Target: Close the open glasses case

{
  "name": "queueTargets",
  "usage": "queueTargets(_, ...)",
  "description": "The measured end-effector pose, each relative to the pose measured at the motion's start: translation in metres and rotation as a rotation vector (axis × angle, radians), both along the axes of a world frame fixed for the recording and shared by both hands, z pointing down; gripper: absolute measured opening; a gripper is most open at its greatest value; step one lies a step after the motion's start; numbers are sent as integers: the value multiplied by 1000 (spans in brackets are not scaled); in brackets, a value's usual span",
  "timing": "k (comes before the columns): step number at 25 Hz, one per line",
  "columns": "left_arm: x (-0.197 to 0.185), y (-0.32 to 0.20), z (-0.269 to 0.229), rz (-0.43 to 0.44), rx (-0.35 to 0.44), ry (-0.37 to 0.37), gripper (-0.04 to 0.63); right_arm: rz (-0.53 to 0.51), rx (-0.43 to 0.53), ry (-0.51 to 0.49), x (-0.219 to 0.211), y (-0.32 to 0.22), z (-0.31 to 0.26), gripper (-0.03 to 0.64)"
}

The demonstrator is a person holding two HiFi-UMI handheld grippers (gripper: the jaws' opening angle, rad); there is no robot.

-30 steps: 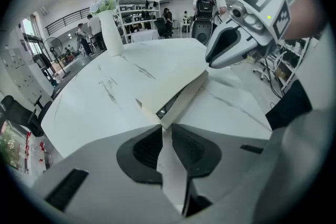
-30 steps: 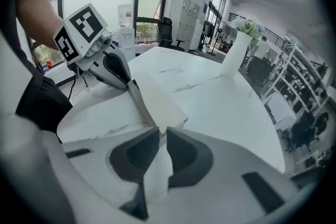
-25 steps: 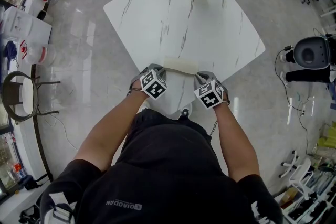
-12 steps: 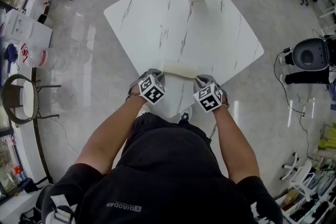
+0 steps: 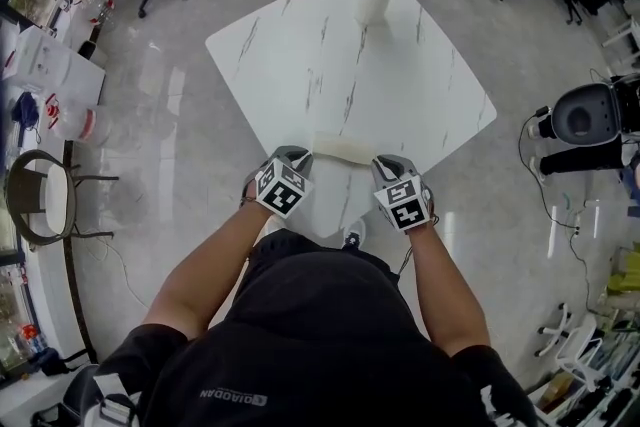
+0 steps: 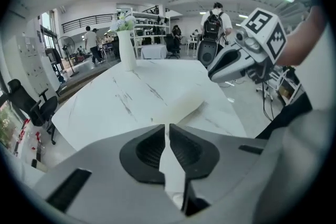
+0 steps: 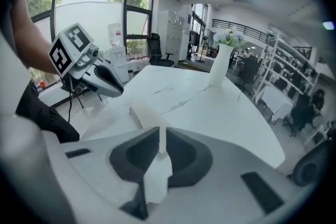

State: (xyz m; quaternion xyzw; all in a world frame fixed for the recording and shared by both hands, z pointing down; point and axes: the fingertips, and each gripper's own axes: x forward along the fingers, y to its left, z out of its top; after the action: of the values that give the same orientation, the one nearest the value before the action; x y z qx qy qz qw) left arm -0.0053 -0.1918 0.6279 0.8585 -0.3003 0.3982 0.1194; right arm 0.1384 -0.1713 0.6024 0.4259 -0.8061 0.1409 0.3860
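Cream glasses case point(image 5: 345, 148) sat at the marble bench's point(image 5: 300, 45) near corner, still open.
Left hand-held gripper point(image 6: 167, 131) was squeezed almost together at one end, and right hand-held gripper point(image 7: 159, 139) pinched the case's thin edge at the other.

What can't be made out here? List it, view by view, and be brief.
- Whether the lid of the glasses case is open or closed: too small in the head view, and seen low and edge-on in both gripper views.
- The case's two ends: covered in the head view by the left gripper and right gripper.
- Whether either gripper touches the case: each gripper's own body hides the contact in its view.
- What is inside the case: not shown in any view.
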Motion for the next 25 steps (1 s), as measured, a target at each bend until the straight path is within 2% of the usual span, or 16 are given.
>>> queueTargets(5, 0, -4, -50, -60, 15, 178, 13, 79, 72, -179, -8, -3, -51, 37)
queueTargets(7, 1, -4, -72, -62, 38, 226, 5, 101, 97, -260, -11, -2, -71, 3)
queueTargets(10, 3, -3, -101, -65, 72, 294, 5, 115, 131, -347, -15, 1, -95, 2)
queueTargets(16, 5, -2, -145, -82, 78, 407, 4, 172, 165, -538, -18, 1, -136, 2)
queueTargets(25, -9, 2, -191, -98, 156, 448, 4, 184, 262, -540, -4, 11, -175, 2)
